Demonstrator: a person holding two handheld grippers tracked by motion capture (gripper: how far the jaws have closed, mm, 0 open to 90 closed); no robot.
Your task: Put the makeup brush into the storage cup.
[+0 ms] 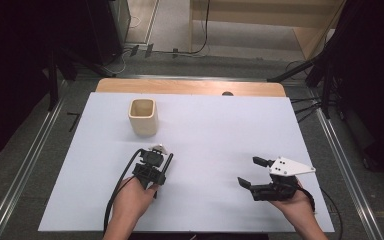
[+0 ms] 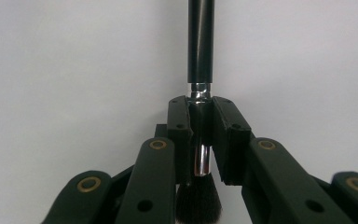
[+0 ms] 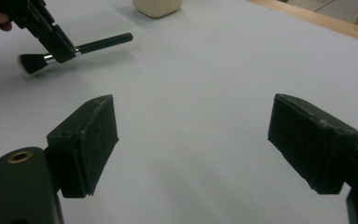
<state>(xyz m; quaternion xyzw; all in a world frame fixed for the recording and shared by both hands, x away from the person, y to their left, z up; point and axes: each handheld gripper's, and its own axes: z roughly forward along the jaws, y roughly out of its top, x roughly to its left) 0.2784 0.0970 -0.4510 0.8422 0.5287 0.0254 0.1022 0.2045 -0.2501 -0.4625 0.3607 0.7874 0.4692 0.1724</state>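
- A cream square cup (image 1: 143, 117) stands upright on the white table sheet (image 1: 215, 130), open mouth up, well beyond the left fingers.
- A bare wooden strip (image 1: 190, 87) runs along the table's far edge.
- Grey floor (image 1: 25, 150) borders the table.

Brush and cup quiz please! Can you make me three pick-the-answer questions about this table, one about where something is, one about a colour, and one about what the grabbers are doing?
1. Where is the cup?
A. beyond the left gripper, toward the table's far edge
B. between the right gripper's jaws
C. on the floor

2. What colour is the makeup brush handle?
A. red
B. black
C. yellow

3. What is the left gripper doing?
A. standing open over the cup
B. holding the cup
C. shut on the makeup brush

Answers:
1 A, the high view shows the cup standing farther up the white table than the left gripper.
2 B, the left gripper view shows a black handle with a silver band.
3 C, its pads clamp that silver band, while the right gripper stands open with nothing between its jaws.
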